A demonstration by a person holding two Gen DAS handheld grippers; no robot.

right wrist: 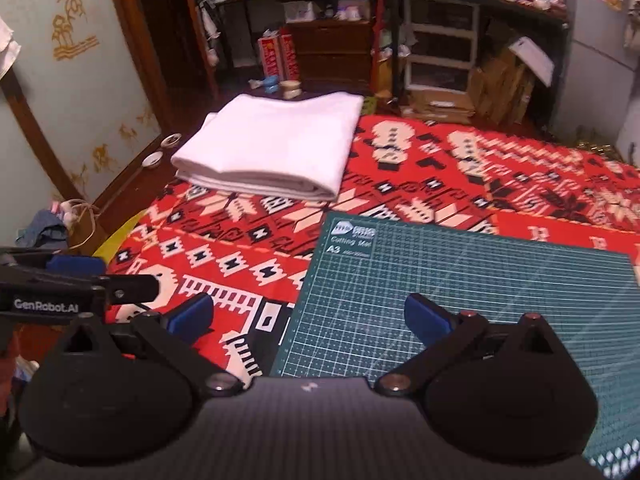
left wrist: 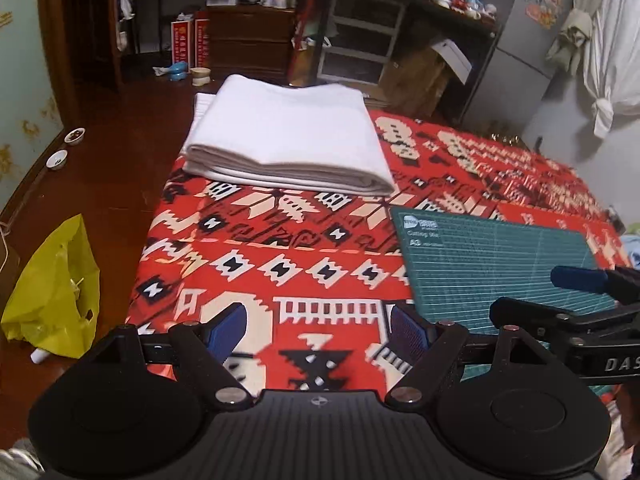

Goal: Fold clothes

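Observation:
A white cloth (left wrist: 288,136) (right wrist: 272,148) lies folded into a neat thick rectangle at the far left of the red patterned table cover (left wrist: 280,264) (right wrist: 460,168). My left gripper (left wrist: 318,330) hovers open over the near part of the cover, well short of the cloth, with nothing between its blue pads. My right gripper (right wrist: 308,320) is open too, over the left edge of a green cutting mat (right wrist: 460,292), also empty. Each gripper shows at the edge of the other's view: the right gripper (left wrist: 580,292) and the left gripper (right wrist: 80,280).
The green cutting mat (left wrist: 496,264) lies on the near right of the cover. A yellow plastic bag (left wrist: 56,296) sits on the brown floor at the left, near two small bowls (left wrist: 66,148). Cluttered shelves (right wrist: 436,44), boxes and a fridge (left wrist: 532,36) stand behind the table.

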